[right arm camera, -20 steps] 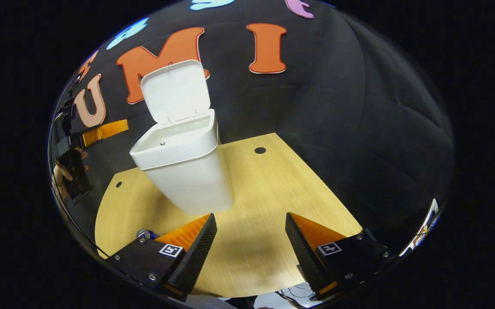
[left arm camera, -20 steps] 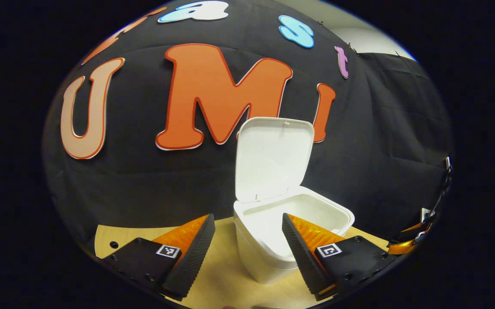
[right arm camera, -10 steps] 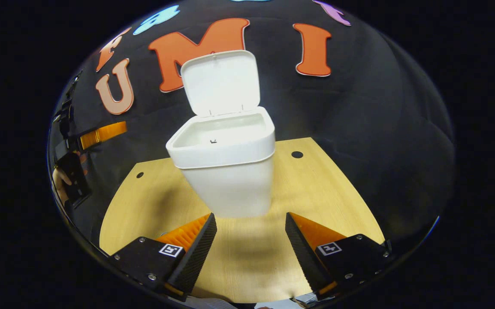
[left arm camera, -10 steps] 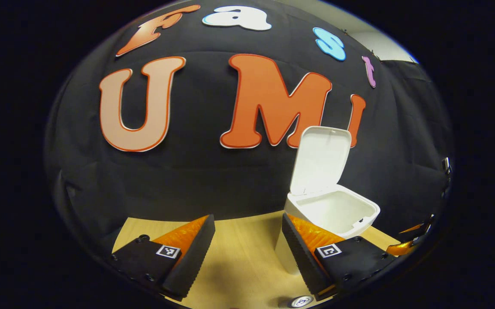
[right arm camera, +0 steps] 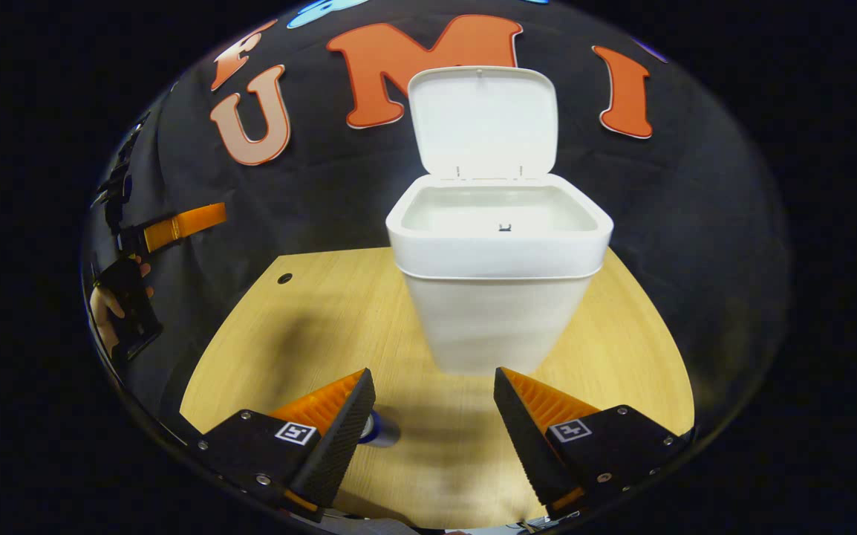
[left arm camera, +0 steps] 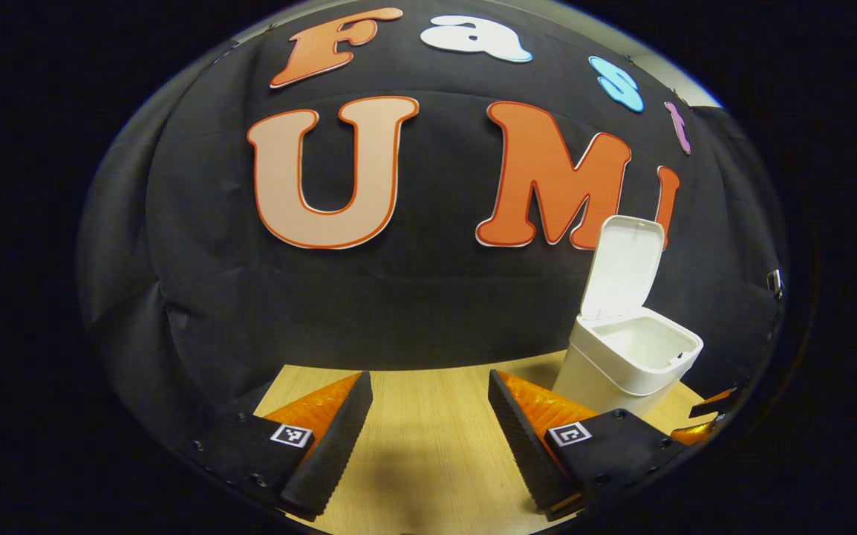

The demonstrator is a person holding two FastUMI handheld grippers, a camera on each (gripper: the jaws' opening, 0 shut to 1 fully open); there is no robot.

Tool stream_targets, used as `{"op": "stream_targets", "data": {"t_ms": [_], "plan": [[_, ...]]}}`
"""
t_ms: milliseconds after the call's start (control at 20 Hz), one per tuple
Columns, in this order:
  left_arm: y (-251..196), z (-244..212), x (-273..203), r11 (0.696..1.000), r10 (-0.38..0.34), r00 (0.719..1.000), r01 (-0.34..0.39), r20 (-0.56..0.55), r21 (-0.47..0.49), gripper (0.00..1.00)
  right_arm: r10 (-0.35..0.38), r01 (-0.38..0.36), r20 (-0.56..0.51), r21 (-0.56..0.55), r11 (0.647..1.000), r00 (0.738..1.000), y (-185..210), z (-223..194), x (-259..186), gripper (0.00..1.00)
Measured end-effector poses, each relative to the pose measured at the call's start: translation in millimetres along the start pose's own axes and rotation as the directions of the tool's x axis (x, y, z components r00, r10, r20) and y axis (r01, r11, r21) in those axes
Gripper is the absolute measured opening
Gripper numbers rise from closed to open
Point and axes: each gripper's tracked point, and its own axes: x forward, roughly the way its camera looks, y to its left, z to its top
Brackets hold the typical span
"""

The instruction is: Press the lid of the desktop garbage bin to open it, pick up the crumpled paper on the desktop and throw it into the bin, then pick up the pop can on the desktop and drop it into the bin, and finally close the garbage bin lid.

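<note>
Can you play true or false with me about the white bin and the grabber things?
1. The garbage bin has its lid standing open. True.
2. The right gripper is squeezing the bin. False: its fingers are spread apart and hold nothing.
3. The bin stands on a wooden desktop. True.
4. The left gripper holds crumpled paper. False: nothing is between its open fingers.
5. The bin lies tipped on its side. False: it stands upright.

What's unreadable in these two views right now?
- Pop can: right gripper view, mostly hidden behind that view's own left finger.
- Garbage bin contents: the front rim hides the bottom.
- Left tongs in right gripper view: at the edge, distorted, open or shut unclear there.
</note>
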Motion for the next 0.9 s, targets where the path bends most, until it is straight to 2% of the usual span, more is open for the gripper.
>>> {"op": "stream_targets", "data": {"t_ms": [150, 450, 900], "plan": [[25.1, -7.5, -7.4, 0.999, 0.032, 0.999, -0.032, -0.007, 0.005, 0.99, 0.027, -0.028, -0.023, -0.037, 0.999, 0.999, 28.9, -8.2, 10.1, 0.98], [67.9, -14.4, -23.9, 0.996, 0.087, 0.996, -0.087, 0.003, -0.012, 0.99, 0.031, -0.046, -0.106, -0.142, 0.989, 0.994, 66.9, -43.9, 35.9, 0.98], [95.6, -26.0, -30.0, 0.992, 0.126, 0.992, -0.126, -0.020, -0.020, 0.99, 0.009, -0.065, -0.268, -0.203, 0.977, 0.963, 71.8, -103.8, 69.8, 0.98]]}}
